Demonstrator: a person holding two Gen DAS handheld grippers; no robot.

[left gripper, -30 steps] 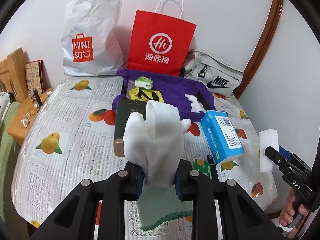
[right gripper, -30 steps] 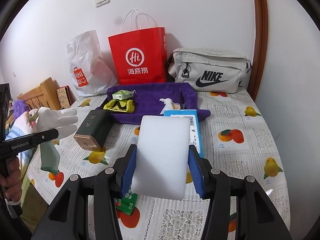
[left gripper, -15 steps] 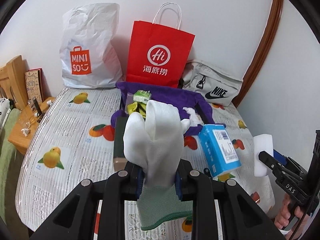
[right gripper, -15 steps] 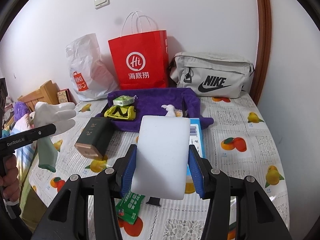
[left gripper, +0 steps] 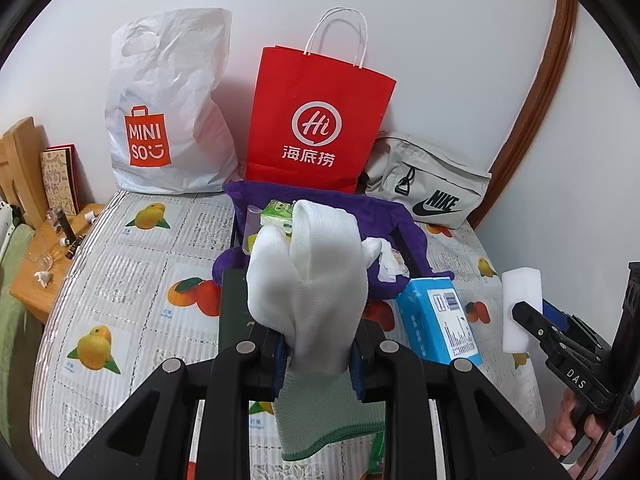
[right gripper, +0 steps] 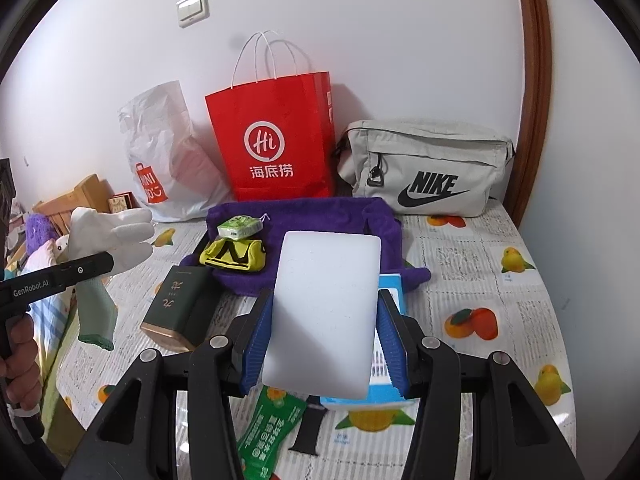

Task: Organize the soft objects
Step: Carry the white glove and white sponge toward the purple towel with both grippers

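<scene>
Glove [left gripper: 308,280], white knit with a pale green cuff hanging limp below, pinched near the wrist between the narrow-set jaws of the left gripper [left gripper: 318,356] and raised above the fruit-print bedspread [left gripper: 132,280], fingers pointing up. Sponge [right gripper: 326,312], a plain white rectangular block with rounded corners, clamped by its long sides between the blue pads [right gripper: 390,344] of the right gripper [right gripper: 324,344], jaws at mid-width, also off the bed. Behind both, spread flat on the bedspread, a purple cloth [right gripper: 320,212] carrying a small green packet [right gripper: 238,227], a folded yellow-and-black item [right gripper: 234,256] and a crumpled white scrap [left gripper: 386,260]. Against the wall, upright: a white plastic shopping bag [left gripper: 168,108], a red paper bag [left gripper: 316,124] with white cord handles, contents of both hidden, and a grey zipped waist bag [right gripper: 424,168]. Just beside the cloth, on the bedspread: a dark green box [right gripper: 178,308] and a blue box [left gripper: 438,320]. Near the front edge, a green sachet [right gripper: 270,432] beside a black strap [right gripper: 310,428].
</scene>
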